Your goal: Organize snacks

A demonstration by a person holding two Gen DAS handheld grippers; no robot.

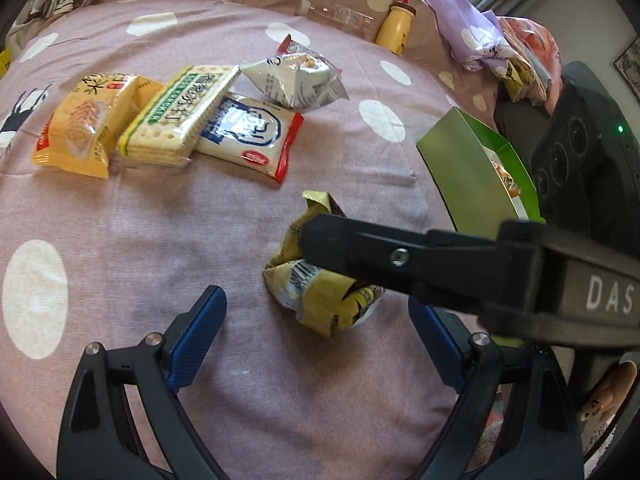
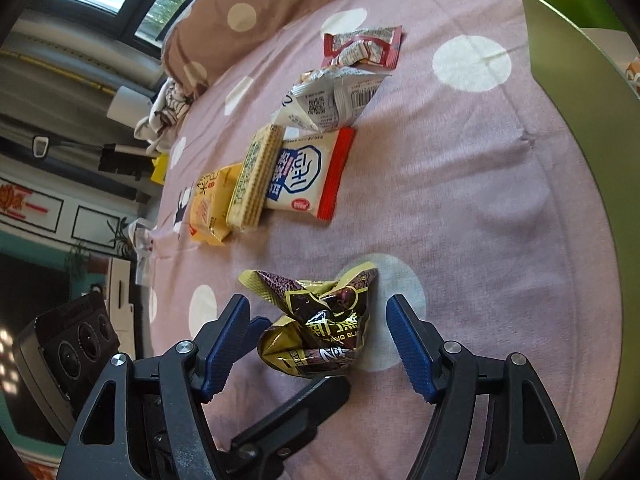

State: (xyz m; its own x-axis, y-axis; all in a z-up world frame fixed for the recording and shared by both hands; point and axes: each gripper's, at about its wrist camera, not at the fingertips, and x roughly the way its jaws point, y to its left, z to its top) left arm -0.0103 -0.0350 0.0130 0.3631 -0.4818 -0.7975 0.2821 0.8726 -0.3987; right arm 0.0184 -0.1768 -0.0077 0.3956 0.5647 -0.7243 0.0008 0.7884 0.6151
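The crumpled yellow-and-brown snack packet (image 2: 320, 324) lies on the pink dotted bedsheet (image 2: 460, 208), apart from the other snacks, and I have my right gripper (image 2: 320, 344) set around it, blue pads wide on either side and not yet touching, so one squeeze should catch its bunched middle. My left gripper (image 1: 316, 340) waits just beside the same packet, also spread wide and holding nothing; the right tool's black finger crosses in front of its camera. Further out, the rest sit in a loose row: a white packet with red ends (image 2: 308, 176), a stack of crackers (image 2: 254, 178), a yellow packet (image 2: 210, 208), a silver pouch (image 2: 332, 100) and a red-and-white wrapper (image 2: 362, 48). The green box (image 1: 476, 164) stands open at the sheet's edge, I judge as the place snacks go.
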